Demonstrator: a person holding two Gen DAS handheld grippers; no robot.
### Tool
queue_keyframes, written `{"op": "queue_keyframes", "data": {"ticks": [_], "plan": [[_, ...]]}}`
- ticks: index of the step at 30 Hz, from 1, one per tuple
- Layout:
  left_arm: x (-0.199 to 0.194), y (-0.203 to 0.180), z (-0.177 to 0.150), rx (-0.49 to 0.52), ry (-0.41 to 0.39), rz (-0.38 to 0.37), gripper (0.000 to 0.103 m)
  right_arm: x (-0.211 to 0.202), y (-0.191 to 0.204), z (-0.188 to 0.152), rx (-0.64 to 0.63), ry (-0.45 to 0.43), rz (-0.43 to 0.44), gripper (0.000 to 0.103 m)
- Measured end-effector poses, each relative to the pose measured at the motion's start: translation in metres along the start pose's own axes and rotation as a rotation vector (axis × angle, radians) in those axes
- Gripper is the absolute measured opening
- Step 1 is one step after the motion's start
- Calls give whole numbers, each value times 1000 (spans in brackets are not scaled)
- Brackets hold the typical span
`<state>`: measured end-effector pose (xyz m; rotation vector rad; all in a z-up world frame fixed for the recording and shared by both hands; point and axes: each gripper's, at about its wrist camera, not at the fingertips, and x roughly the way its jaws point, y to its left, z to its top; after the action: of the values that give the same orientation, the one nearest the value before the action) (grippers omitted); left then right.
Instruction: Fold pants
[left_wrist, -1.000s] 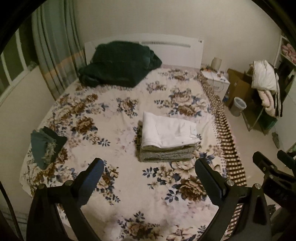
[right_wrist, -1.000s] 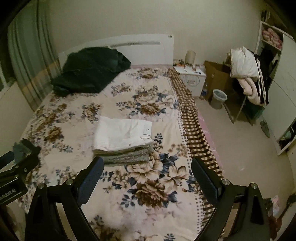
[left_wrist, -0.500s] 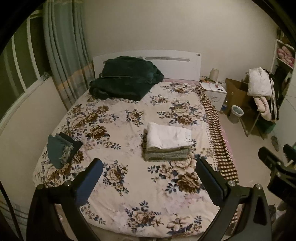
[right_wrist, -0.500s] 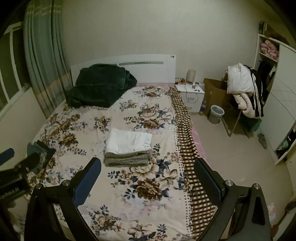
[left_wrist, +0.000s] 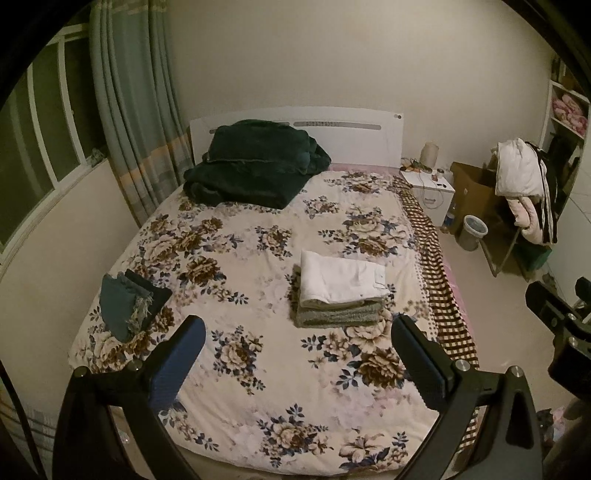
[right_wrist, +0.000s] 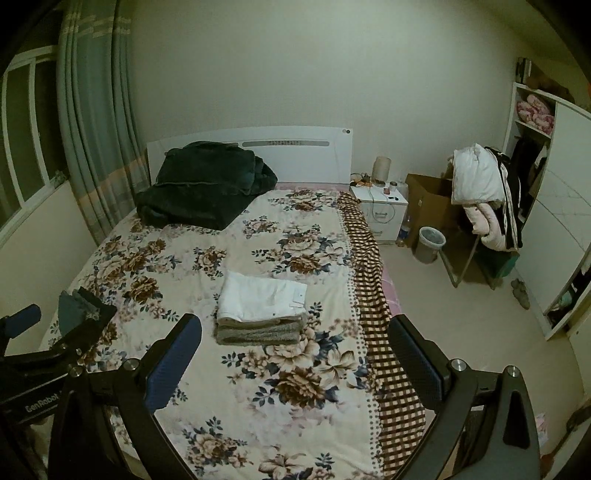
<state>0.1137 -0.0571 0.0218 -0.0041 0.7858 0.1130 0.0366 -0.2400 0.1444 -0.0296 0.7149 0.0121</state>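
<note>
Folded white pants lie on top of a folded grey garment in the middle of the flowered bed. The stack also shows in the right wrist view, white pants over grey garment. My left gripper is open and empty, held back above the foot of the bed. My right gripper is open and empty, also well short of the stack. A folded teal and dark garment lies near the bed's left edge.
A dark green blanket is heaped at the headboard. A checked cloth hangs down the bed's right side. A nightstand, bin, cardboard box and a rack of clothes stand to the right. Curtains hang on the left.
Both grippers have pulled back and up from the bed, so the folded stack looks smaller and farther away. Both stay open and empty.
</note>
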Motion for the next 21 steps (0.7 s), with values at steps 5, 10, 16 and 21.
{"op": "queue_keyframes", "data": {"ticks": [5,10,16,21], "plan": [[-1,3,0,-4,-2,-1,103,9,1,1,12,10,1,103],[1,5,4,-4,-7,4,103,16,1,0,10,23,-4,103],[2,5,6,-10,-8,11,103,26,0,-8,4,39,2,103],[2,5,7,-12,-8,15,103,27,0,-9,4,39,5,103]]}}
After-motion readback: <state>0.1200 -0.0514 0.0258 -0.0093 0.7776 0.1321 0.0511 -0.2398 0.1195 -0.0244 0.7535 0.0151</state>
